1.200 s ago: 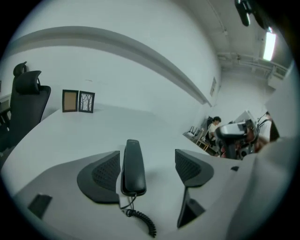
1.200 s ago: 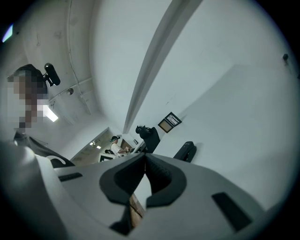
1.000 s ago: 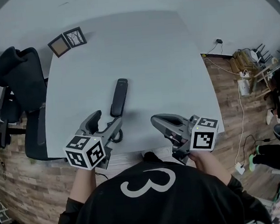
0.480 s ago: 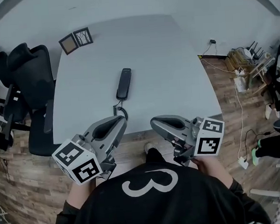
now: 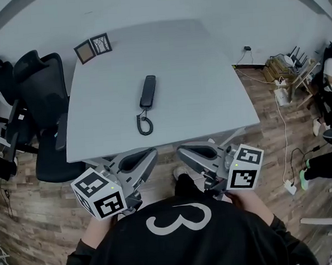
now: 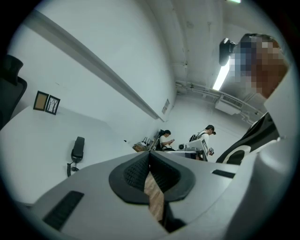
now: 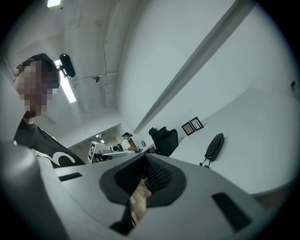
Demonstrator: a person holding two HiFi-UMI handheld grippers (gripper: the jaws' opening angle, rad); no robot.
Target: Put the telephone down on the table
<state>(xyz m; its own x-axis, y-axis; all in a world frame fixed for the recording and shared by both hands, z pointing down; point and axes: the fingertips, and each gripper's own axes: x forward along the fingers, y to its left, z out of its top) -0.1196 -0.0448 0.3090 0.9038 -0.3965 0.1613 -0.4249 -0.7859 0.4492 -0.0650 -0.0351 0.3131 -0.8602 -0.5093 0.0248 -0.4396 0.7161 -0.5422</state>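
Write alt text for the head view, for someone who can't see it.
A black telephone with its coiled cord lies on a pale table. Nearer the camera, the left gripper and right gripper are both shut and empty, off the table's near edge.

A pale grey table (image 5: 207, 69) fills the middle of the head view, with a black office chair (image 5: 41, 87) just beside its left edge. Wood-plank floor (image 5: 24, 212) shows at lower left and down the right side, where cables (image 5: 281, 96) lie on it, and a plain white wall (image 5: 145, 3) runs along the top. In the left gripper view, a lit tube light (image 6: 220, 77) sits on the ceiling at upper right.
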